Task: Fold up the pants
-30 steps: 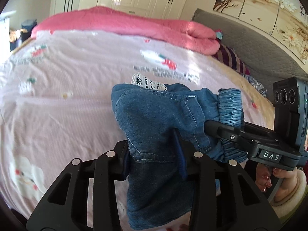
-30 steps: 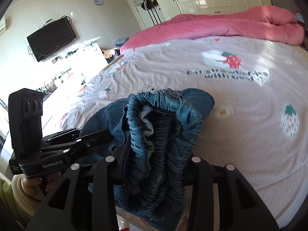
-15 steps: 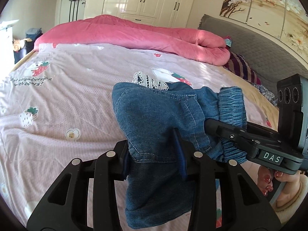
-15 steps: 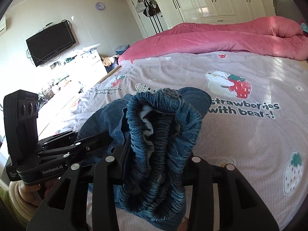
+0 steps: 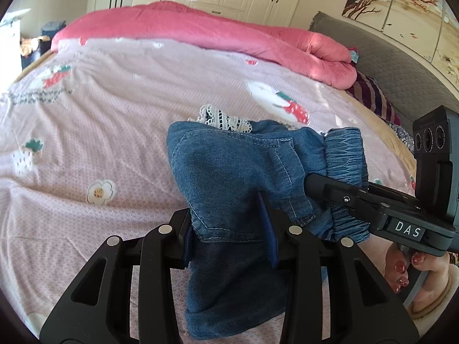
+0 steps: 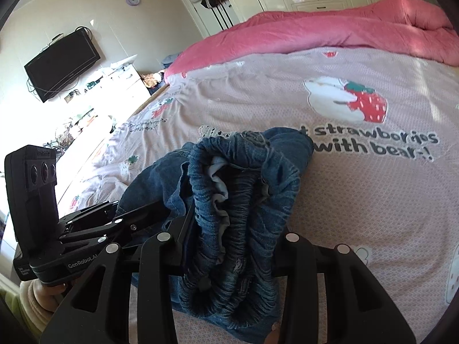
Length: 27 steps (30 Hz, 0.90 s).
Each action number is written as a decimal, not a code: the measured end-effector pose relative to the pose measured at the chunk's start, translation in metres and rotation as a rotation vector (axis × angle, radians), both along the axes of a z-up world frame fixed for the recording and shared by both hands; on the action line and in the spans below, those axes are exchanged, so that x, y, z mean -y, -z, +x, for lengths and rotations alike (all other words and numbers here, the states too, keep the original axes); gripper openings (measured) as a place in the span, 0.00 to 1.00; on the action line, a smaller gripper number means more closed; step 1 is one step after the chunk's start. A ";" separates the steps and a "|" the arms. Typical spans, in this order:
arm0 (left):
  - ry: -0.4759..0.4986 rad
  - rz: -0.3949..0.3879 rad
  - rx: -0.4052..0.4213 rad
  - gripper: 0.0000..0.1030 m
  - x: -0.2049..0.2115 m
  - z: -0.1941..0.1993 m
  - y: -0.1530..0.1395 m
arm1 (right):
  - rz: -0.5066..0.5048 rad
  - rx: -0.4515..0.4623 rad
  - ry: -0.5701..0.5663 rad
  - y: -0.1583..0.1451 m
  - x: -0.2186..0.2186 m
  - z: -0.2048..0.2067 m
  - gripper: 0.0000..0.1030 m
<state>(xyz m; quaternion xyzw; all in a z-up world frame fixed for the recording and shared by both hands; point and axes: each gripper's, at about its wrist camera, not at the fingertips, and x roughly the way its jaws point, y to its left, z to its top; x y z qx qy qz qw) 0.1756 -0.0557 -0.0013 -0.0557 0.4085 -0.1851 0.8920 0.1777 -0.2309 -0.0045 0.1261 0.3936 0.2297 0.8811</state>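
Two grippers share one bundle of denim, held up over the bed.

From the left wrist camera, the left gripper (image 5: 231, 232) has its fingers closed on a folded thickness of the pants (image 5: 229, 172), the cloth pinched between the blue pads and hanging down below them. A strip of white lace trim (image 5: 226, 119) peeks over the top edge of the pants. Just to the right of the pants, the right gripper (image 5: 312, 182) comes in from the side and bites the gathered elastic waistband (image 5: 344, 154); a hand with red nails (image 5: 413, 269) grips its handle. Beyond the pants lies the pink bedsheet (image 5: 114, 114) with strawberries and flowers printed on it, and farther back a rolled pink quilt (image 5: 215, 34). A striped pillow (image 5: 373, 97) sits to the right of the pants, against a grey headboard (image 5: 401, 66).

From the right wrist camera, the right gripper (image 6: 226, 246) is clamped on the bunched waistband (image 6: 238, 200) (a thick wad that fills the whole gap between the fingers). The pants (image 6: 287, 149) rise above the fingers in a crumpled arch. To the left of the pants, the left gripper (image 6: 160, 206) holds another part of the denim, its fingertips buried in the cloth. Behind the pants the bedsheet (image 6: 373, 200) spreads out, and the quilt (image 6: 315, 28) runs along its far edge. Well to the left of the pants, a black television (image 6: 63, 63) hangs on the wall.
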 end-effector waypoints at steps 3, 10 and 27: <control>-0.002 0.001 -0.011 0.29 -0.002 0.001 0.005 | 0.001 -0.012 0.001 0.004 -0.001 0.003 0.35; -0.005 -0.001 -0.035 0.29 -0.004 0.002 0.016 | 0.002 -0.081 0.025 0.023 0.003 0.012 0.36; -0.010 0.023 -0.053 0.42 -0.004 0.005 0.032 | -0.057 -0.102 0.062 0.043 0.003 0.013 0.45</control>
